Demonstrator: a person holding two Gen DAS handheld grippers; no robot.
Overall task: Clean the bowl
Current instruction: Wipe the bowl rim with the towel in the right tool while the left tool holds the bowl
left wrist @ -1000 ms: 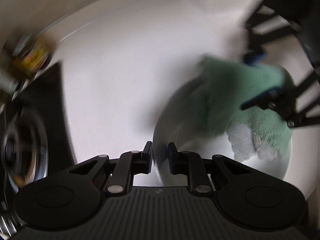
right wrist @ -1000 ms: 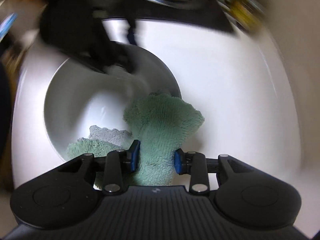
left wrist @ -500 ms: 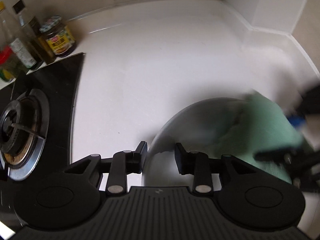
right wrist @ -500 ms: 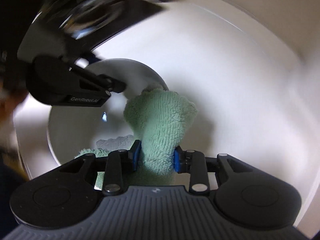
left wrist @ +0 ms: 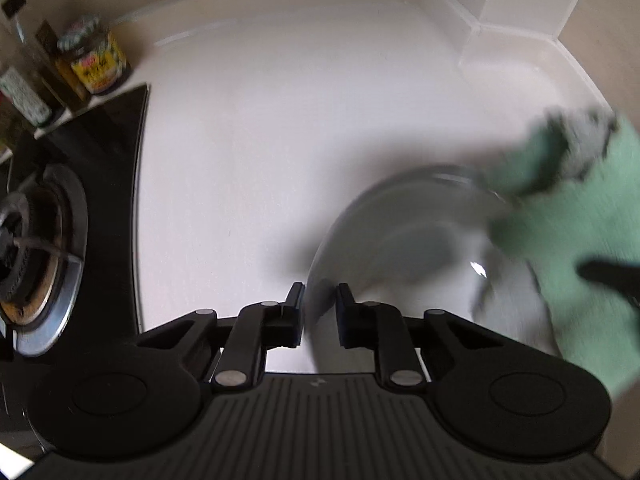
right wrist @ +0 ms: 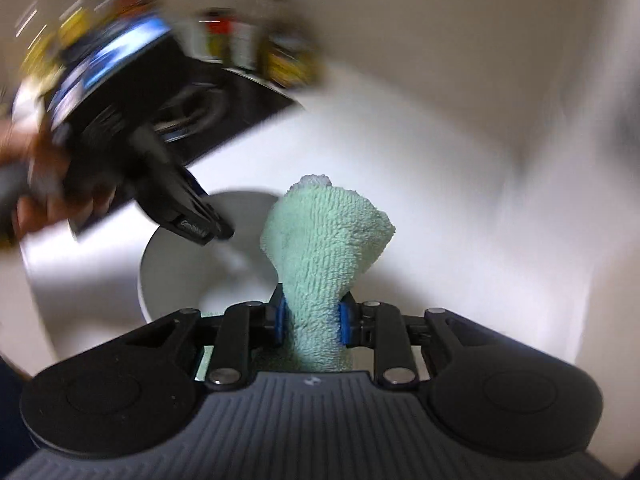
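Observation:
A white bowl (left wrist: 400, 248) stands on the white counter. My left gripper (left wrist: 319, 312) straddles its near-left rim; the jaws are closing, with the blurred rim filling the gap between the pads. In the right wrist view the same left gripper (right wrist: 216, 232) reaches down onto the bowl (right wrist: 192, 276) from the upper left. My right gripper (right wrist: 312, 318) is closing on a green terry cloth (right wrist: 324, 240), pinched between its blue pads and bunched up beyond them over the bowl's right side. The cloth (left wrist: 580, 220) is blurred in the left wrist view.
A black glass hob with a gas burner (left wrist: 36, 248) lies left of the bowl. Jars and bottles (left wrist: 96, 64) stand at the back left against the wall. The white counter (left wrist: 300, 140) runs back to a tiled corner (left wrist: 500, 0). A hand (right wrist: 36, 212) grips the left tool.
The left jaws widened around the bowl's rim, then narrowed again. The right gripper squeezed tighter on the cloth and carried it from inside the bowl up towards its right edge.

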